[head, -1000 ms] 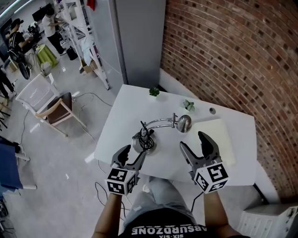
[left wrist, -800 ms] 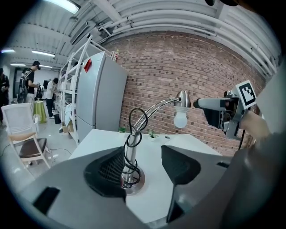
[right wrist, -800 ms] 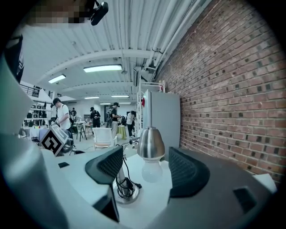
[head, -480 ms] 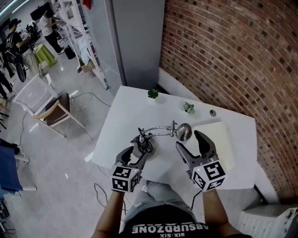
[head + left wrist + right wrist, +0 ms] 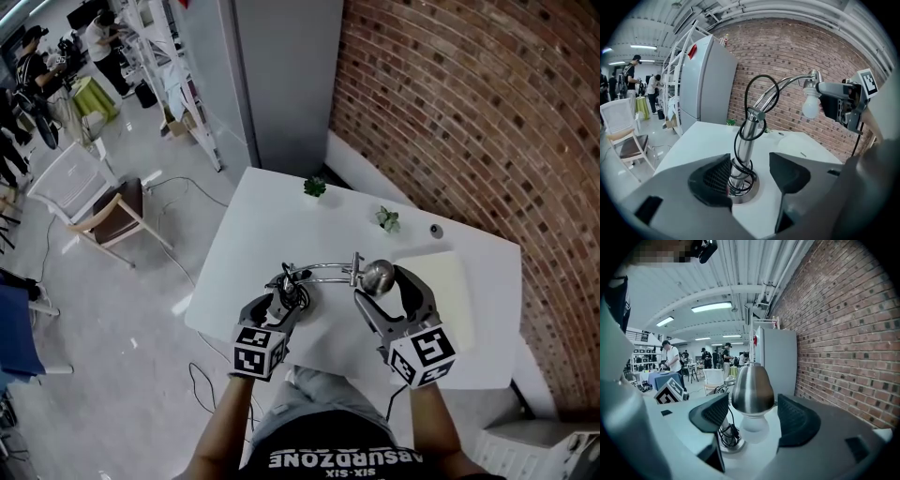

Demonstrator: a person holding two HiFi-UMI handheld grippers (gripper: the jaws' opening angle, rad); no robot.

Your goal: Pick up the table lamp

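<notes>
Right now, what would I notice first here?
The shiny silver curved-neck table lamp stands on the white table, near its front edge. The left tool sits open around its post, the right tool open around its head. A red brick wall runs along the right.

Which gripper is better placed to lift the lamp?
Probably left: the left gripper, jaws open, straddles the lamp post just above its base. The right gripper, also open, only flanks the shade.

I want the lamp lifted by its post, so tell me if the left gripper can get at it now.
Probably yes: the left gripper has its jaws apart on either side of the post; only the wound cord lies there.
</notes>
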